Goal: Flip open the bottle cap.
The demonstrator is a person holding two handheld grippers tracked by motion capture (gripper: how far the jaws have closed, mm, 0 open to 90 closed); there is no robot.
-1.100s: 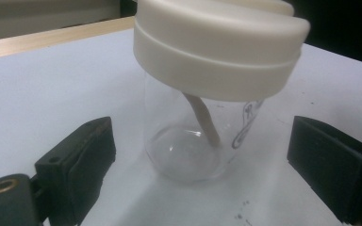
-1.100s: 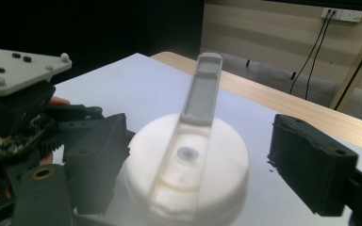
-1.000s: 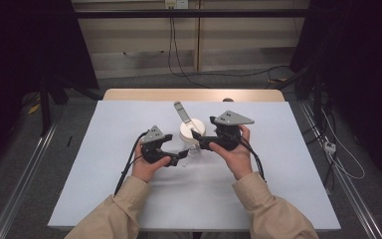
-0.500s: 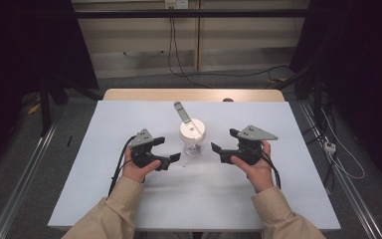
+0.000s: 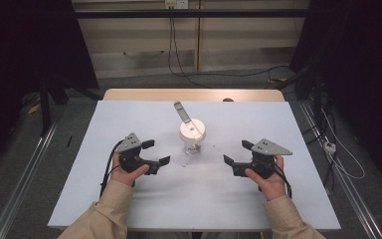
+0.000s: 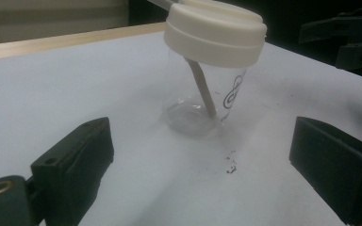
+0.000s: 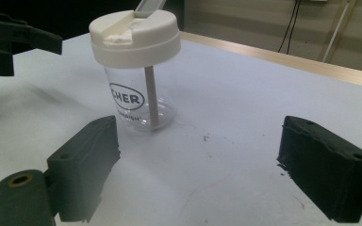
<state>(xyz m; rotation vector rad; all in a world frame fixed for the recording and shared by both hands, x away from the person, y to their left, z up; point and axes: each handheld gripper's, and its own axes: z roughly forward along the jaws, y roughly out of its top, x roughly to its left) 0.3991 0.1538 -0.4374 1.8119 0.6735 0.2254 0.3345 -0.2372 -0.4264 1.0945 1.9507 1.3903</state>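
A clear plastic cup (image 5: pixel 192 144) with a cream lid (image 5: pixel 192 130) stands upright mid-table, a flat grey straw (image 5: pixel 180 110) leaning out toward the back. My left gripper (image 5: pixel 158 152) is open to the cup's left, well apart from it. My right gripper (image 5: pixel 235 152) is open to its right, also apart. Both pairs of jaws have just been opening, with nothing between them. In the left gripper view the cup (image 6: pixel 207 94) stands ahead of the open gripper (image 6: pixel 200 160). In the right gripper view the cup (image 7: pixel 134 99), with black print, is ahead and left of the open gripper (image 7: pixel 198 165).
The white table top (image 5: pixel 129 199) has a wooden strip (image 5: pixel 194 94) along its far edge. Small dark specks (image 6: pixel 229 165) lie on the surface near the cup. Cables and metal rails run along the floor on both sides.
Both grippers were close against the cup a second ago. They have since drawn apart, the left one to the left, the right one to the right and lower. The cup stays standing.
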